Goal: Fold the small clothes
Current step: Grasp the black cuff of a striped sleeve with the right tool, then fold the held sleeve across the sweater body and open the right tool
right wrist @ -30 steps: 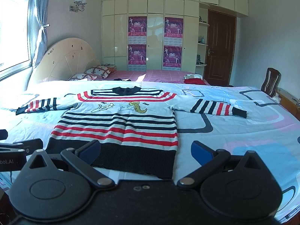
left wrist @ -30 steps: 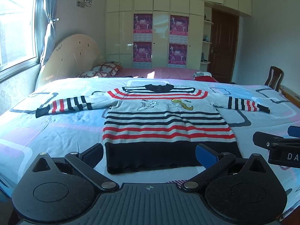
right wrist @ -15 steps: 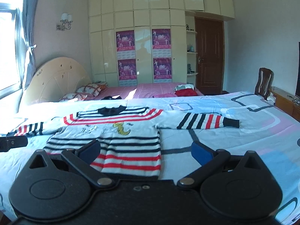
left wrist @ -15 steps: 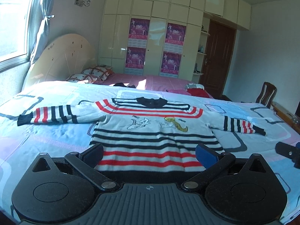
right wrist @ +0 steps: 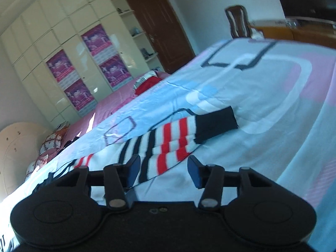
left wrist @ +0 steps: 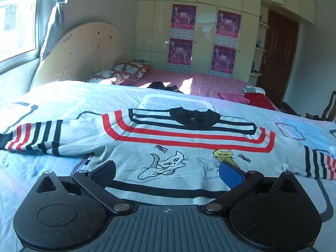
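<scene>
Presently, findings by item:

Left tool (left wrist: 167, 172): jaws stand wide apart with nothing between the blue pads (left wrist: 230, 175); it hangs over the chest of the sweater, pointing toward the collar.

Right tool (right wrist: 162, 169): jaws part-way apart and have just been closing; the striped sleeve lies in the gap, but the pads do not press on it. This view is tilted and blurred by motion.

Sweater (left wrist: 189, 153): a small white knit with red and navy stripes, lying flat and face up on the bed, unfolded. Black collar (left wrist: 194, 116) at the far end; cat drawings (left wrist: 166, 166) on the chest, just ahead of the left tool.

Right sleeve (right wrist: 174, 142): stretched out across the cover, black cuff (right wrist: 216, 125) at its outer end, just beyond the right tool.

Left sleeve (left wrist: 37, 138): spread outward to the left in the left wrist view, flat on the cover.

Bed (left wrist: 63, 96): pale blue and pink patterned cover, carries the sweater.

Surroundings: pink bed (left wrist: 189, 79) behind, with patterned pillows (left wrist: 119, 73), cream headboard (left wrist: 84, 50), wardrobe with purple posters (left wrist: 182, 35), brown door (left wrist: 279, 56), wooden chair (right wrist: 239, 21).
</scene>
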`<state>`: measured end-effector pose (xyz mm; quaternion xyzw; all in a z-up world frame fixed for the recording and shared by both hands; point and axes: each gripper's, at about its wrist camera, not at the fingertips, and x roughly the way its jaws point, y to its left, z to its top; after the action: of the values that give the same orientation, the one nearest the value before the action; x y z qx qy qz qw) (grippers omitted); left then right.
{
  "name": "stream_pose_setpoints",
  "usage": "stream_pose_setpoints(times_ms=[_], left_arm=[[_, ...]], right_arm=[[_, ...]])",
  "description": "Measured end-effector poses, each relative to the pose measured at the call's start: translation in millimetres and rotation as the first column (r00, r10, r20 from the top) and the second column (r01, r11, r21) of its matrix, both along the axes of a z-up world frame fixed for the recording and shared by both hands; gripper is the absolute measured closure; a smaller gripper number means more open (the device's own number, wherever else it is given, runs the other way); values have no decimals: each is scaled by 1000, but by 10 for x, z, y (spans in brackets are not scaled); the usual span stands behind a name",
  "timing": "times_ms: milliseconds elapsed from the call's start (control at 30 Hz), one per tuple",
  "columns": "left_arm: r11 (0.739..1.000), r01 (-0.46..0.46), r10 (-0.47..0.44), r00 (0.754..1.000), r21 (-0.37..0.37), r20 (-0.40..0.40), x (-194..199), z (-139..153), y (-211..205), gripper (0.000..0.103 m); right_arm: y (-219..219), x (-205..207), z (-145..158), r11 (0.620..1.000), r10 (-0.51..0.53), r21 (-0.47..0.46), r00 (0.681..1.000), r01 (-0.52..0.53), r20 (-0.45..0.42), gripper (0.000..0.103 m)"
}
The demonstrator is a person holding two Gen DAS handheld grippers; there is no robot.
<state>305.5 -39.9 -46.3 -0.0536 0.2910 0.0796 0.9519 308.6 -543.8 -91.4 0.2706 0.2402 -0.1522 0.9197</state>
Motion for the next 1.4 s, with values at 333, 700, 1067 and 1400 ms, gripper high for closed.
stream_pose_setpoints(times_ms=[333,700,1067,1400], left_arm=[[998,-7,13,995,62,-96,555,-276,-367,0],[994,-30,37,997,102,-71,645,-188,-103,0],[994,-31,37,998,102,-58,603,-201,800,0],[999,-50,51,995,18,-85,576,-351,1554,0]], right_arm=[[-621,562,-641,981,-110,162,994,108,5,67],[-335,666,-260,998,-46,-36,998,48,44,95],[1636,1023,497,917,310,-283,949,-281,60,95],[3592,1515,-68,745,595,-255,787,-617,-166,88]])
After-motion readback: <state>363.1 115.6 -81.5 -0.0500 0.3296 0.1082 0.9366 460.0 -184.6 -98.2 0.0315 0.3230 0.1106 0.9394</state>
